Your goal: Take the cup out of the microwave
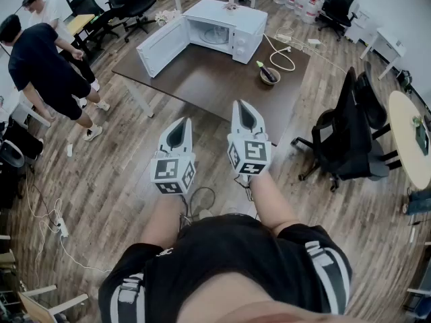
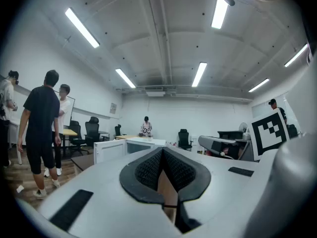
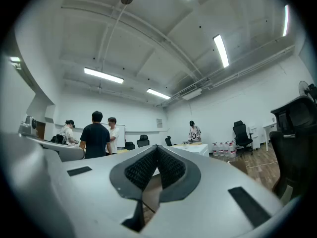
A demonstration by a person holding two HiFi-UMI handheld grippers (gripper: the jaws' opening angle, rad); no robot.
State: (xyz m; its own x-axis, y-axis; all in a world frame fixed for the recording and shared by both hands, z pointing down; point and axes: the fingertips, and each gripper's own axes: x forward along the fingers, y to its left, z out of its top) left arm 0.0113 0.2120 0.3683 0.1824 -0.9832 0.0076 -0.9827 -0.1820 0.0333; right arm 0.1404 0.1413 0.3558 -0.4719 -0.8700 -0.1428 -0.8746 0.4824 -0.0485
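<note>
The left tongs (image 1: pixel 180 128) and the right tongs (image 1: pixel 245 111) are held side by side in front of the person, both pointing toward the dark brown surface (image 1: pixel 202 86) and well short of its near edge. In the left gripper view the ribbed pads (image 2: pixel 148 168) meet at the tip with nothing between them, so the left tongs are closed and empty. In the right gripper view the pads (image 3: pixel 141 167) are likewise pressed together on nothing, so the right tongs are closed and empty. The white microwave (image 1: pixel 236 20) stands at the far end of the surface, well apart from both tongs. Its door (image 1: pixel 163 46) is swung fully open to the left in the head view. A pale round form (image 1: pixel 215 35) sits inside the open cavity; at this range it cannot be resolved as the cup. To the right of the microwave, a white cable (image 1: pixel 283 58) loops across the surface. A dark bowl (image 1: pixel 270 75) holding a green-tipped item stands near the right edge. A black office chair (image 1: pixel 347 133) stands on the wooden floor (image 1: pixel 114 173) to the right of the surface. Two people (image 1: pixel 40 66) stand at the left.
</note>
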